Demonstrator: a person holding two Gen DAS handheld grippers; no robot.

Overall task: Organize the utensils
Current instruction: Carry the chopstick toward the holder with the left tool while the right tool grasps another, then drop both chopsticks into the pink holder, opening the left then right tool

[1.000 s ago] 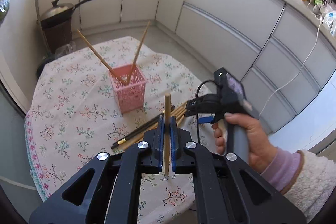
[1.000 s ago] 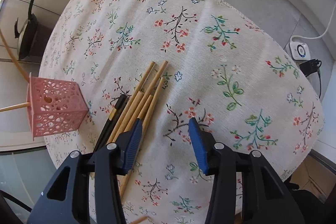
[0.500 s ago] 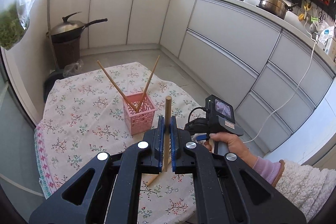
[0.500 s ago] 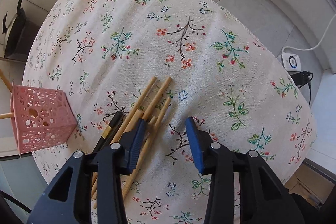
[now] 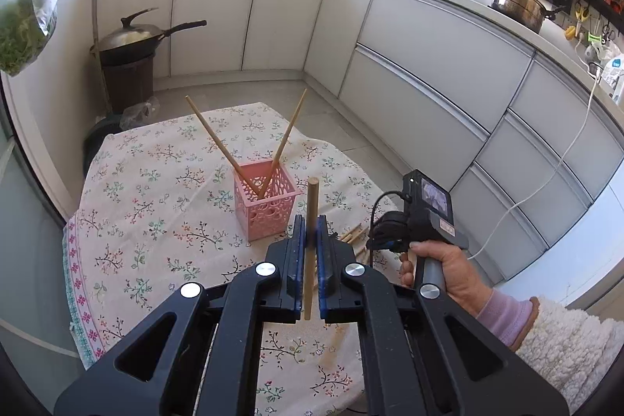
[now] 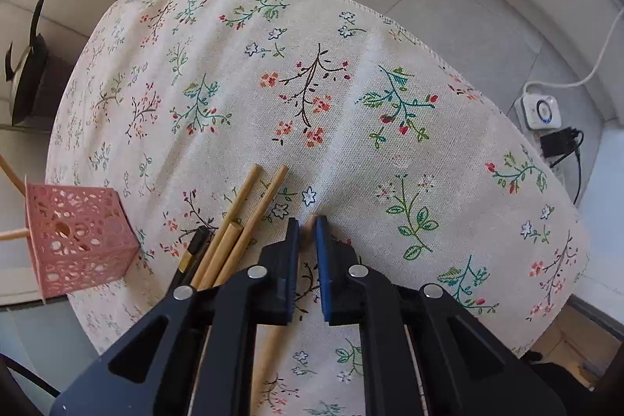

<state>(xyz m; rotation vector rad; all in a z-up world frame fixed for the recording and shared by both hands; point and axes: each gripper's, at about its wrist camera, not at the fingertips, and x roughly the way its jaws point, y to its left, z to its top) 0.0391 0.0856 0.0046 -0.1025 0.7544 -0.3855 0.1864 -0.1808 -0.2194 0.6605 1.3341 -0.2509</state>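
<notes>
1. Spreading under everything is the surface [image 6: 390, 38], covered edge to edge by a cream floral tablecloth [image 5: 156, 182].
2. Behind it on the floor, a lidded wok [image 5: 132, 38] sits on a dark stand, well apart from the utensils.
3. Left claw [image 5: 311, 221] is raised over the near side of the surface, clenched on one wooden chopstick [image 5: 311, 205] that stands nearly upright between its blue pads, its tip just in front of the basket in that view.
4. Right claw [image 6: 308, 223], carried by a hand [image 5: 448, 268] in a lilac cuff, points steeply down with its tips at the cloth; its blue pads are drawn in on the end of a second wooden chopstick [image 6: 311, 221], whose shaft runs back under the claw.
5. Pink perforated basket [image 5: 265, 201] stands on the surface to the left of the loose pile and holds two chopsticks [image 5: 218, 139] leaning apart in a V.
6. Loose wooden chopsticks [image 6: 241, 213] lie side by side just left of the right claw, a black one [image 6: 195, 244] at their outer edge.
</notes>
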